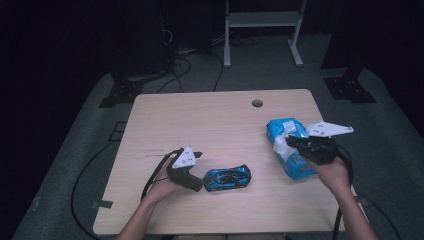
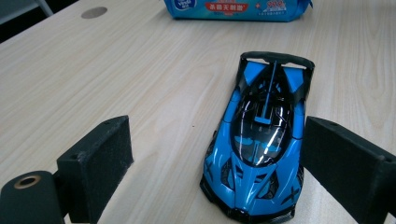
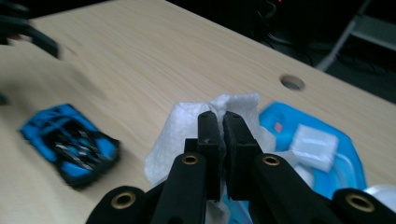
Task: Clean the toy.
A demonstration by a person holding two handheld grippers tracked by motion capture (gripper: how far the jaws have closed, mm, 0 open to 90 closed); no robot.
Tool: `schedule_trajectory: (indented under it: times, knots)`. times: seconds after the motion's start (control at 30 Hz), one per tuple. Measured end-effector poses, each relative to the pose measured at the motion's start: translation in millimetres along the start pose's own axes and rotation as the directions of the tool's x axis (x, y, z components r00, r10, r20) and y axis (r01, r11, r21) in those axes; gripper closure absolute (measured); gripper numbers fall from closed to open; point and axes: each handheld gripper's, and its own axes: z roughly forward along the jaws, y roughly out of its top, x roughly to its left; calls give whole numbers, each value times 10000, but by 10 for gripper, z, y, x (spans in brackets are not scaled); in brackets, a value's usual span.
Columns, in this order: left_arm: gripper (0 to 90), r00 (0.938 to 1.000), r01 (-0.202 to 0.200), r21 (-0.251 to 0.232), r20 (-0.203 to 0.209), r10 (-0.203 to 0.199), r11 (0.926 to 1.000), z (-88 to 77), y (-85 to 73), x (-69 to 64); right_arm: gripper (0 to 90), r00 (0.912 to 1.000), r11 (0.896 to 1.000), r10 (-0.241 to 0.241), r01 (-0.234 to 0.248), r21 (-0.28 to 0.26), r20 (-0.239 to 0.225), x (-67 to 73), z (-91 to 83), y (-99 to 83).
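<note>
Right tool [image 3: 219,122], clamped on a wet wipe [image 3: 187,126], above the wipes pack [image 1: 289,150]; toy car [image 2: 259,140] lies lengthwise between the left tool's [image 2: 233,163] wide jaws.

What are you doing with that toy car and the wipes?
A person holds a tool in each hand at a table. The right tool is shut on a white wipe, pulling it from the blue pack. The left tool is open around the blue toy car, not gripping it.
</note>
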Motion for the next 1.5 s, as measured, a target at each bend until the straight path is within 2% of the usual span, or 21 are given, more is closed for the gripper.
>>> schedule_trajectory:
  times: [0.07,0.1,0.17,0.23,0.27,0.3,0.33,0.37,0.4,0.43,0.47,0.5,0.6,0.77,0.8,0.93,0.97,1.03,1.23,1.4,1.5]
  knots:
    - [108,9996,-124,122,238,121,9998,6,2,-6,859,9990,9993,-281,273,-255,-338,126,-43,64]
    - [157,9996,-124,122,238,121,9998,6,2,-6,859,9990,9993,-281,273,-255,-338,126,-43,64]
    - [169,9989,-331,151,333,326,9993,9,11,-45,858,9924,9968,-587,524,-600,-1081,326,-69,139]
    - [149,9988,-330,146,360,324,9993,14,14,-49,858,9889,9960,-711,632,-632,-1308,399,-68,157]
    - [144,9987,-359,215,361,351,9991,28,10,-57,858,9803,9949,-830,711,-720,-1792,540,-52,178]
    - [137,9986,-345,261,411,334,9991,36,5,-61,858,9746,9944,-893,755,-741,-2053,606,-33,183]
    - [123,9986,-345,261,411,334,9991,36,5,-61,858,9746,9944,-893,755,-741,-2053,606,-33,183]
    - [114,9984,-360,341,453,345,9988,44,1,-66,857,9695,9938,-997,859,-708,-2239,672,-14,187]
    - [110,9981,-392,366,489,374,9986,50,-2,-69,857,9555,9938,-1053,911,-637,-2757,784,35,186]
    - [110,9978,-404,394,539,382,9984,57,-7,-74,857,9555,9938,-1053,911,-637,-2757,784,35,186]
    - [107,9971,-421,492,652,389,9979,69,-20,-80,854,9425,9952,-973,907,-357,-3197,877,98,180]
    - [106,9969,-414,541,698,376,9977,81,-28,-81,850,9342,9958,-904,906,-155,-3451,906,146,175]
    - [108,9965,-349,775,786,287,9964,130,-62,-79,850,9279,9904,-973,1260,571,-3598,972,316,140]
    - [209,9942,-279,1193,1065,152,9925,177,-108,-67,848,9309,9784,-668,1316,1592,-3591,957,663,16]
    - [214,9944,-239,1272,1056,104,9916,183,-113,-63,848,9348,9759,-719,1380,1691,-3479,963,714,-13]
    - [228,9925,-28,1350,1213,-137,9908,190,-131,-22,828,9378,9685,-996,1680,1838,-3325,1032,851,-137]
    - [229,9921,-30,1367,1248,-142,9906,190,-134,-13,810,9366,9658,-1109,1805,1861,-3324,1059,875,-162]
    - [230,9914,29,1342,1291,-204,9909,196,-140,-9,702,9408,9610,-1223,1919,1991,-3162,1094,925,-194]
    - [173,9870,-25,1363,1593,-195,9907,201,-144,-29,571,9449,9673,-844,1539,2018,-3163,1064,999,-221]
    - [166,9873,-201,1406,1586,-25,9899,228,-139,-73,493,9510,9760,-924,1452,1624,-2951,1051,947,-208]
    - [166,9867,-267,1491,1625,22,9885,245,-143,-82,465,9557,9755,-937,1441,1659,-2790,1037,962,-208]
